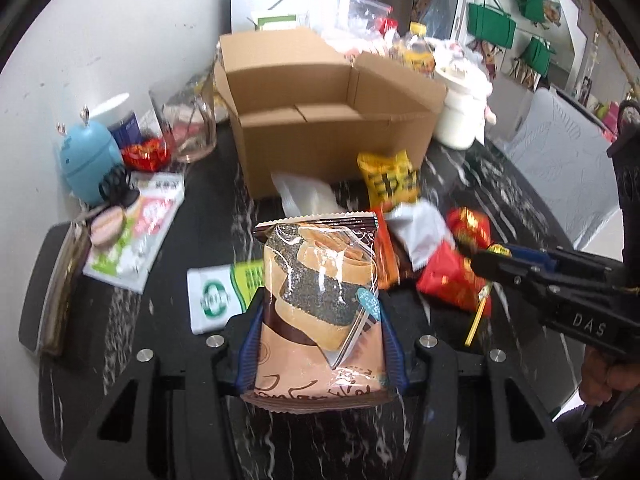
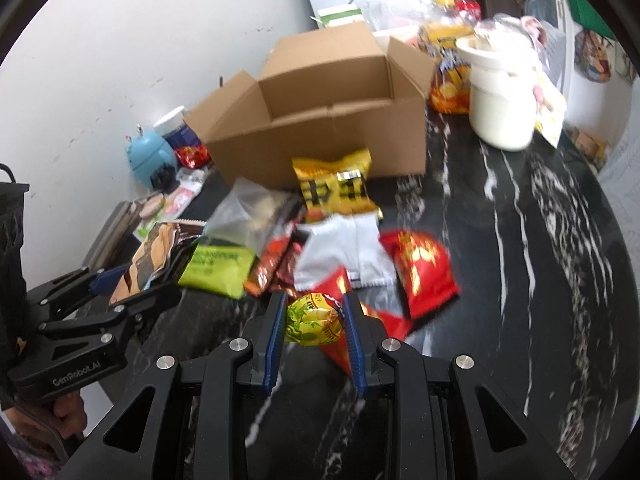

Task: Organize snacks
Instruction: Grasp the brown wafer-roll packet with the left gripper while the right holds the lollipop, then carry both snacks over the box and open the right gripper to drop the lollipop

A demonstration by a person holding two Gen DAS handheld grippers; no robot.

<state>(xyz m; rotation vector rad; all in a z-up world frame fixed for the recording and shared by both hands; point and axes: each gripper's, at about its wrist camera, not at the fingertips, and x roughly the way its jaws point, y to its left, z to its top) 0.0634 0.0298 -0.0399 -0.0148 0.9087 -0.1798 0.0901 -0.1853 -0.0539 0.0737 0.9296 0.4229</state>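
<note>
Your left hand-held gripper [image 1: 320,320] is clamped on the brown sesame-roll packet [image 1: 320,300], lifted off the counter [image 2: 520,280] — your right hand-held gripper [image 2: 314,320] pinches a small yellow-green wrapped snack [image 2: 314,320], with the open cardboard box [image 2: 320,128] beyond.

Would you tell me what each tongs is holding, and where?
Left tongs: brown biscuit packet, gripped by its side edges at the lower half. Right tongs: small yellow-green wrapped snack, gripped across its middle.
</note>
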